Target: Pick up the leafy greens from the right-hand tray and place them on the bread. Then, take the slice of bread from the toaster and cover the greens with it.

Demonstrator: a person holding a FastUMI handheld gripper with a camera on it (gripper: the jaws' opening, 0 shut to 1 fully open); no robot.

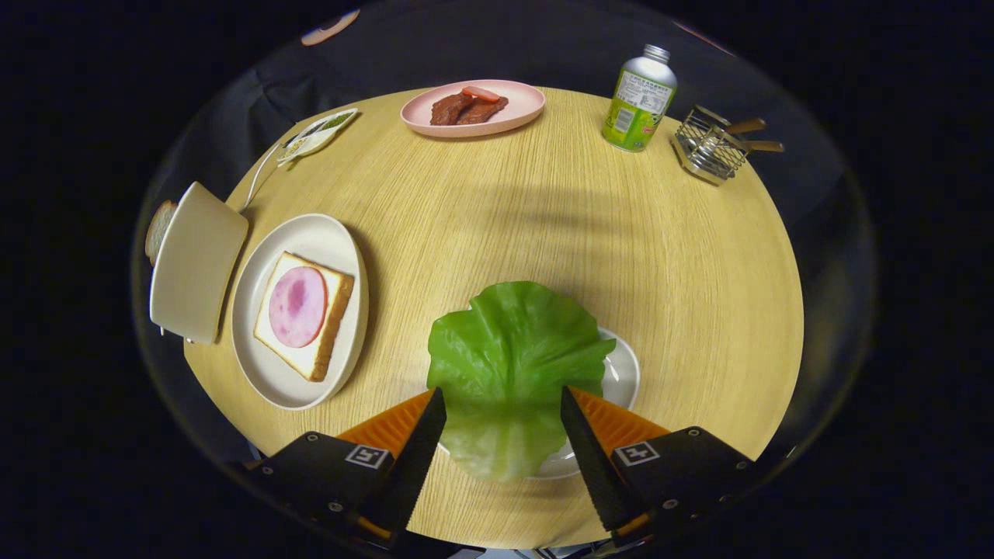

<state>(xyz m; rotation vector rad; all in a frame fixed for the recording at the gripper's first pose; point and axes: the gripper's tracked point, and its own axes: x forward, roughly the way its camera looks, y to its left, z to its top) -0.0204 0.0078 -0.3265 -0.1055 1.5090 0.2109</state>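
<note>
While the gripper stands open, the leafy greens lie between its fingers.

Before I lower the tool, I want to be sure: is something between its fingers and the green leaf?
Nothing visible blocks it. The tool is open, and the lettuce leaf on its small white plate lies between and just ahead of the fingers.

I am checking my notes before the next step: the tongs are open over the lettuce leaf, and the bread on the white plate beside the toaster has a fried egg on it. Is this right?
Not quite. In the gripper view, the bread carries a round pink ham slice, not a fried egg. The rest holds: the tongs are open over the lettuce leaf, and the white plate lies beside the toaster.
</note>
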